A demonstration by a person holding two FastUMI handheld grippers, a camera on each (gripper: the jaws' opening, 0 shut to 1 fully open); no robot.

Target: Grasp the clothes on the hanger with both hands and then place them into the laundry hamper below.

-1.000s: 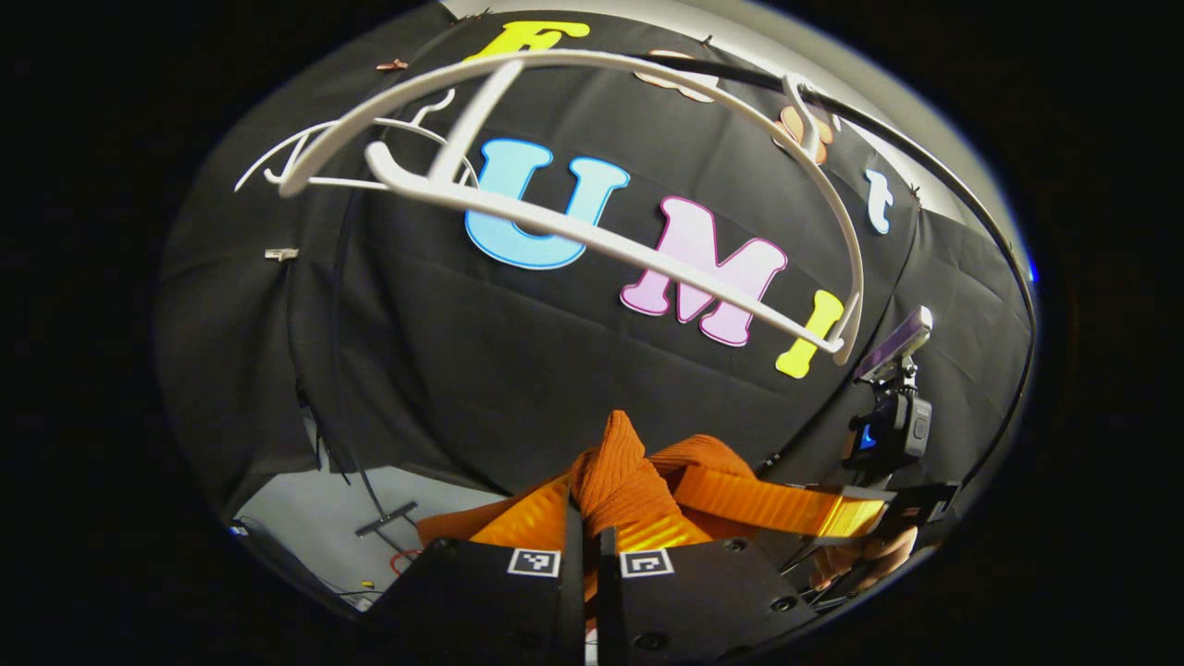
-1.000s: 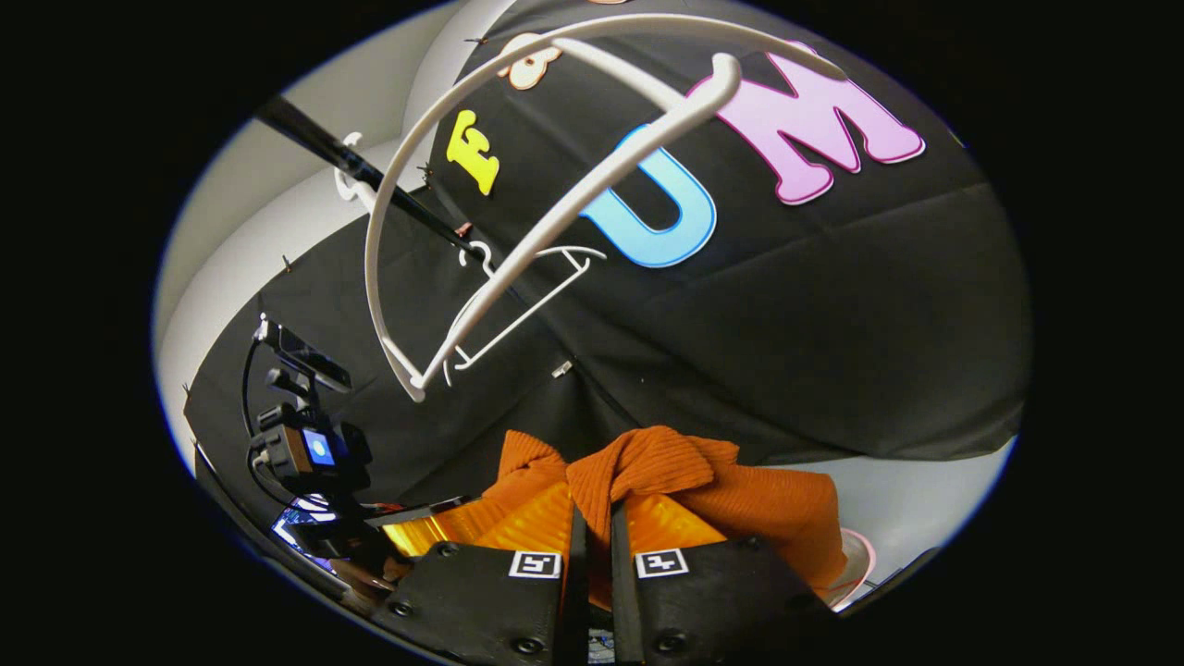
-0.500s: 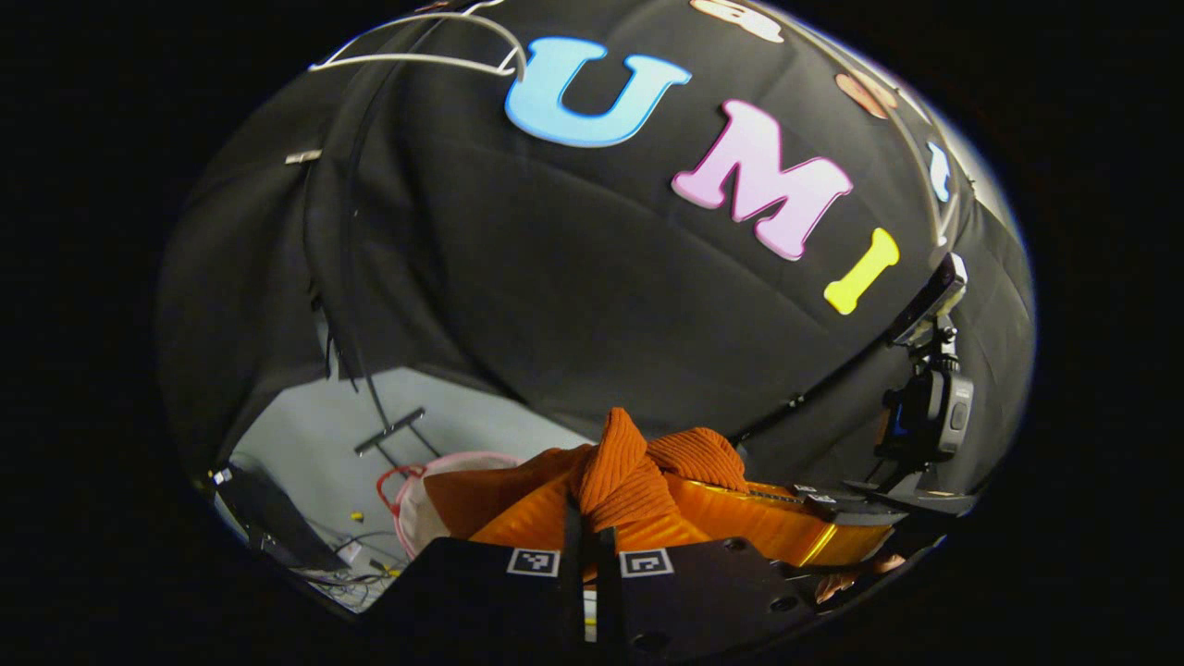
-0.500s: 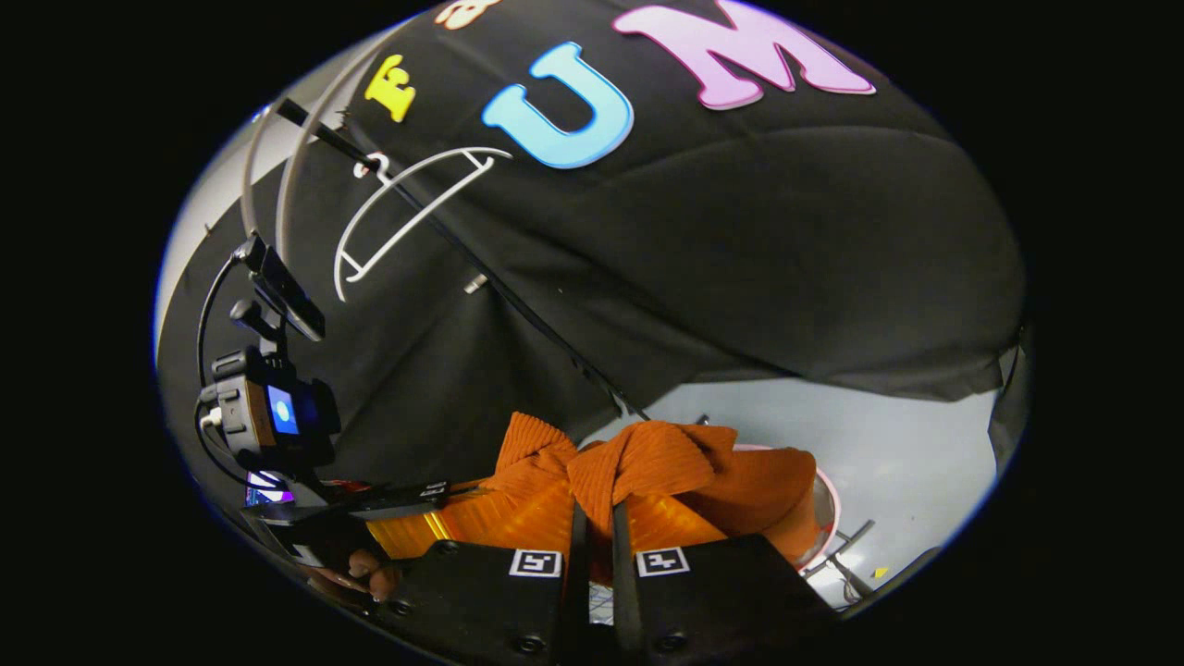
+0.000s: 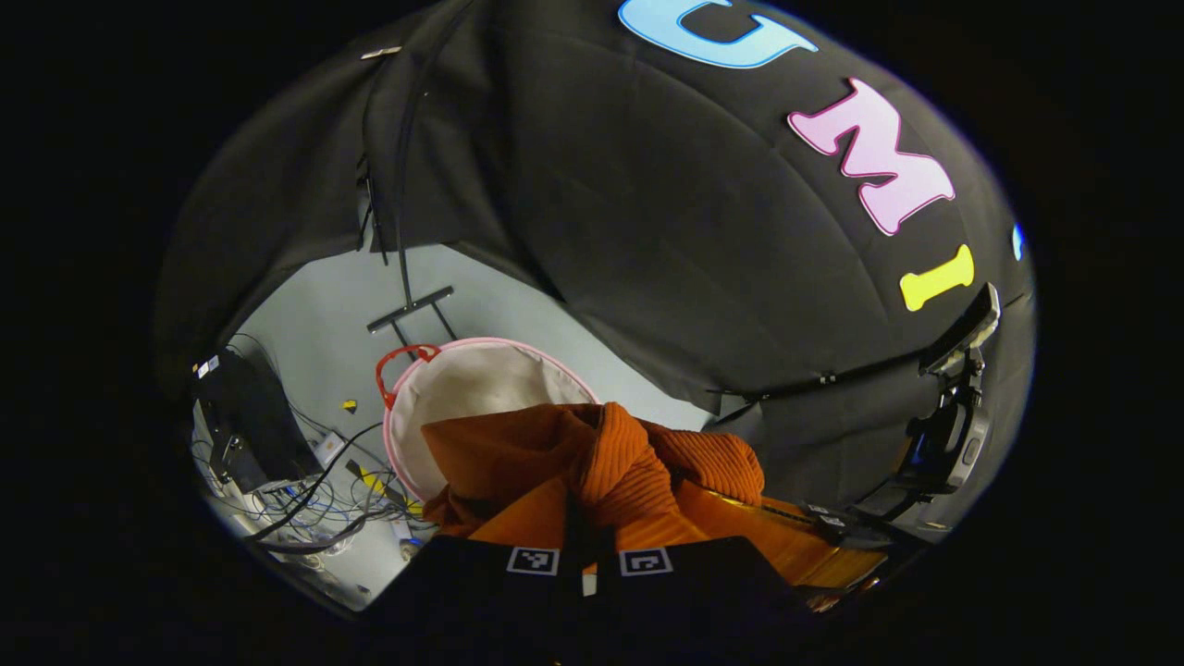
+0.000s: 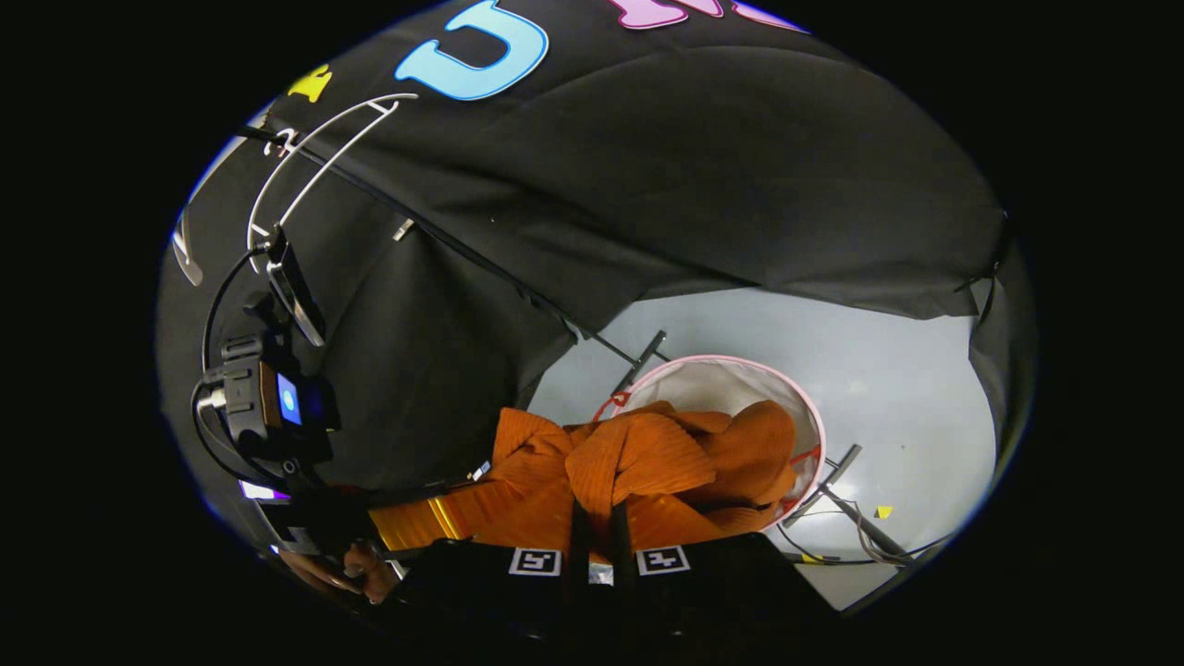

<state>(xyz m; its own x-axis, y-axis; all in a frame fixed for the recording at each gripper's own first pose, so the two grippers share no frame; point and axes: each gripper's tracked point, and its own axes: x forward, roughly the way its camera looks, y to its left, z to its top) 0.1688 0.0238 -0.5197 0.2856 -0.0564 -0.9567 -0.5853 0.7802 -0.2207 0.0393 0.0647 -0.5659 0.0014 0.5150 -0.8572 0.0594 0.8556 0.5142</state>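
Orange ribbed knit, a sweater [image 5: 592,453], bunches at the bottom centre of the left gripper view, pinched between the nearly closed fingers of the left hand-held gripper [image 5: 586,555], both of which press on the cloth. Left of it in that frame lies a tangle of cables [image 5: 296,499] on the pale grey floor [image 5: 314,324], beside a dark box [image 5: 236,430]. Just above the sweater sits the laundry hamper [image 5: 407,435], round, with a pink rim, a red handle and a pale lining; a fold of the sweater overlaps its near rim, though whether cloth touches the inside cannot be told. At the right edge the right hand-held gripper [image 5: 943,444] shows with its camera mount.

In the right gripper view, the white hanger [image 6: 305,157] hangs bare at the upper left on a dark rail. Below it the left hand-held gripper [image 6: 277,407] appears with a hand [image 6: 356,569] under it. At bottom centre the right hand-held gripper [image 6: 592,546] has its fingers drawn close together on the sweater [image 6: 638,453], which spreads over the near side of the hamper [image 6: 721,370] standing on the grey floor [image 6: 906,388]. Black cloth walls the booth.
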